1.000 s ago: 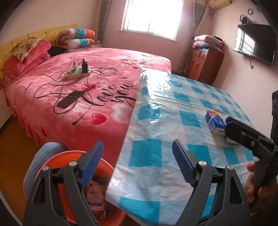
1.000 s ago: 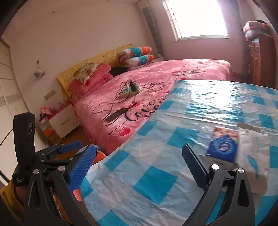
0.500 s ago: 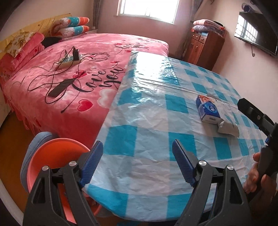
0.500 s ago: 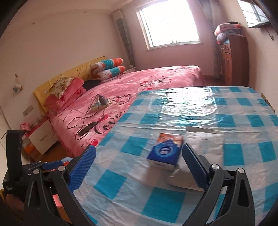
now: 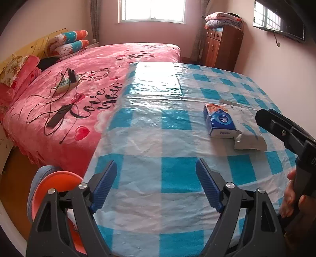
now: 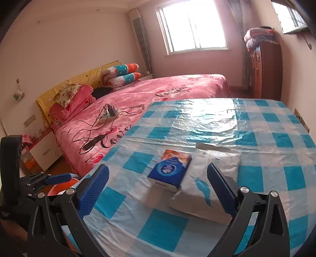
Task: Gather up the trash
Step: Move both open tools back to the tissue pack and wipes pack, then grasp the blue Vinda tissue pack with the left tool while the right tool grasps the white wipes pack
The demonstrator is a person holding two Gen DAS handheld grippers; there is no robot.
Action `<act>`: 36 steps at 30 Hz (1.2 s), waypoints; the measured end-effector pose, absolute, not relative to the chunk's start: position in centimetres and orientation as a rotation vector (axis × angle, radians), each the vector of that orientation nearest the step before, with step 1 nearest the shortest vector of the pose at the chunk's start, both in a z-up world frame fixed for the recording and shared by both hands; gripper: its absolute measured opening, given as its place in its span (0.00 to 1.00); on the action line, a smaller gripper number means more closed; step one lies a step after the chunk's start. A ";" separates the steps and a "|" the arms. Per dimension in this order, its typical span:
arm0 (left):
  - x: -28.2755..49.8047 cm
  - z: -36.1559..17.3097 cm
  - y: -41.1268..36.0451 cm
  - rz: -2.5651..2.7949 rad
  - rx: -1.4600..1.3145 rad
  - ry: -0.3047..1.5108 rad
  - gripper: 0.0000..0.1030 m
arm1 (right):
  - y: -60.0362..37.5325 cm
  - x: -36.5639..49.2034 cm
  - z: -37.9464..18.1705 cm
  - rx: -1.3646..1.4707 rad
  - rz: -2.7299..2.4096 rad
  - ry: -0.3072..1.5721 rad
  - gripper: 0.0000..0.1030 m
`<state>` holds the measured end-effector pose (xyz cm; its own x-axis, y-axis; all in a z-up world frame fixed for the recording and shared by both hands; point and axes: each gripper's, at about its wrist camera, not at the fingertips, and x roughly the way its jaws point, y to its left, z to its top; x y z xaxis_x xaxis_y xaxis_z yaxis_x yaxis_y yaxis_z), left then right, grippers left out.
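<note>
Orange bin (image 5: 57, 182) beside table (image 5: 138, 150), its contents hidden

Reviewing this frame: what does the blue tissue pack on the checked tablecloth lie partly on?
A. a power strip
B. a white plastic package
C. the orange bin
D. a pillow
B: the blue tissue pack overlaps the edge of a flat white plastic package on the checked tablecloth.

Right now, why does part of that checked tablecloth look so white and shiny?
Left wrist view: the window glares off the plastic tablecloth, washing out its far checks. Right wrist view: the same glare, and the window is overexposed; the fisheye bends the walls.
</note>
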<state>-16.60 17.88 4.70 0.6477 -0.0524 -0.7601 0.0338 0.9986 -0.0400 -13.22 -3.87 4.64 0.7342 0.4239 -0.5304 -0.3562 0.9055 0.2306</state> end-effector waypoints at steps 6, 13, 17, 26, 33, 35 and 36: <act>-15.7 4.8 15.4 -0.102 -0.035 0.877 0.80 | -7.4 -11.8 4.5 0.183 0.372 0.642 0.95; -14.2 4.8 11.0 -0.219 -0.046 0.890 0.80 | -13.4 -9.4 3.5 0.280 0.244 0.704 0.95; -13.3 4.6 7.9 -0.289 -0.042 0.909 0.80 | -16.5 -8.4 2.7 0.307 0.170 0.748 0.95; -11.0 3.5 2.9 -0.393 -0.007 0.933 0.80 | -20.0 -7.7 2.0 0.385 0.145 0.770 0.95; -9.1 2.4 1.3 -0.406 -0.035 0.961 0.80 | -20.8 -7.5 2.3 0.406 0.163 0.763 0.95; -8.8 2.4 0.8 -0.413 -0.037 0.955 0.80 | -21.0 -7.4 2.3 0.405 0.161 0.760 0.95; -8.6 2.3 0.4 -0.426 -0.040 0.953 0.80 | -21.2 -7.4 2.3 0.405 0.161 0.759 0.95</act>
<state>-8.65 0.39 2.32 0.5033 -0.3695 -0.7811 0.3351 0.9167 -0.2177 -7.38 -21.15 2.29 0.7177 0.2851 -0.6353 0.0029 0.9111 0.4122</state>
